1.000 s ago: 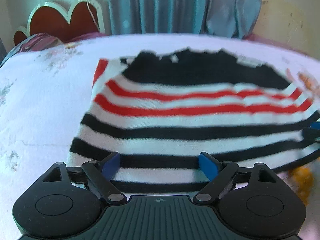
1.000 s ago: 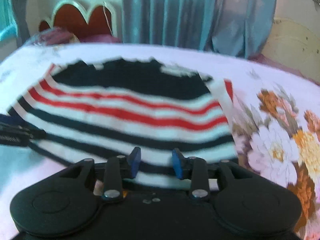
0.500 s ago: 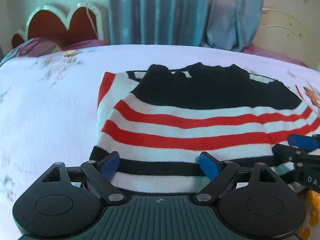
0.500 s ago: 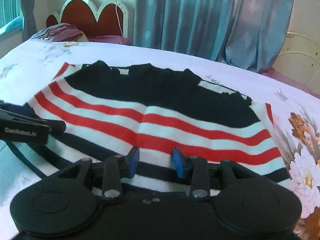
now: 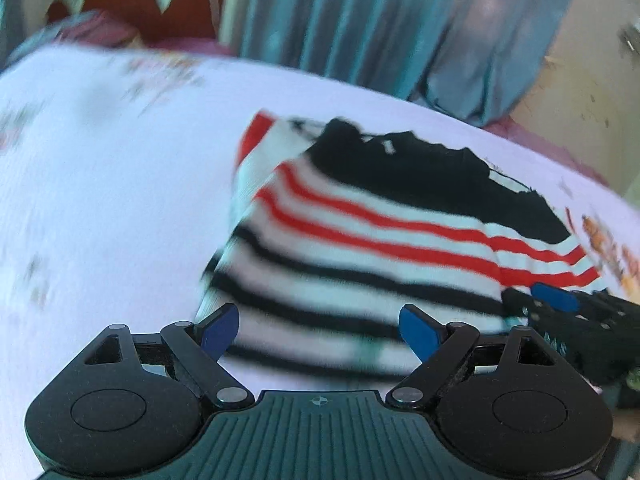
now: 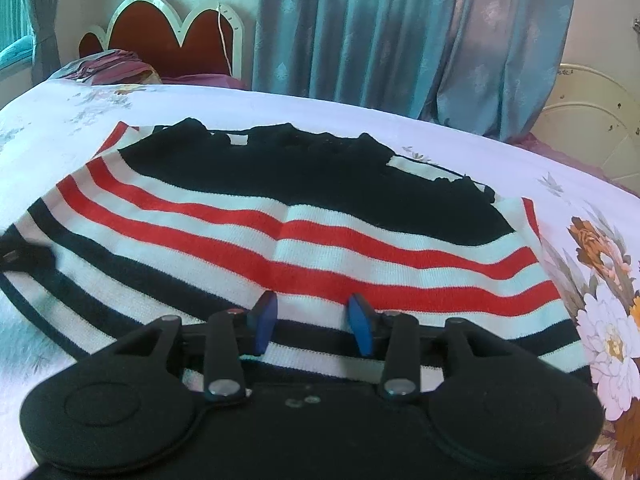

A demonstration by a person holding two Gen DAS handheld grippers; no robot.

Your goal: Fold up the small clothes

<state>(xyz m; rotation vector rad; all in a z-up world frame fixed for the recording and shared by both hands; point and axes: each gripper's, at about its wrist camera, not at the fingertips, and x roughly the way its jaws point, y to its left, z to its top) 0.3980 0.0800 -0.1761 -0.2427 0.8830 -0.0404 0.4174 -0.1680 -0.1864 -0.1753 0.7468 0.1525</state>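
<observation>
The right wrist view is giving the sharp picture: the striped sweater is lying flat on the bed, its black upper part toward the far side, red and white bands across the middle, dark bands nearest the camera. Only this view is showing the large flower print on the sheet to the sweater's right, the cord hanging by the scalloped headboard, and the folded bedding below it. The left wrist view is smeared by motion, so the stripes and the sheet's pattern are reading as streaks there; what it is adding is the bare stretch of sheet to the left of the sweater and a side look at the right gripper, which is reaching in over the garment's near right edge. The left gripper is angling down over the sweater's near left corner with its jaws standing wide apart and nothing pressed between them. The right gripper is also tilting down over the near hem, its jaws partly apart and opening, the striped cloth lying under the gap; the pads are not pinching it. Blue curtains are hanging behind the bed in both views.
</observation>
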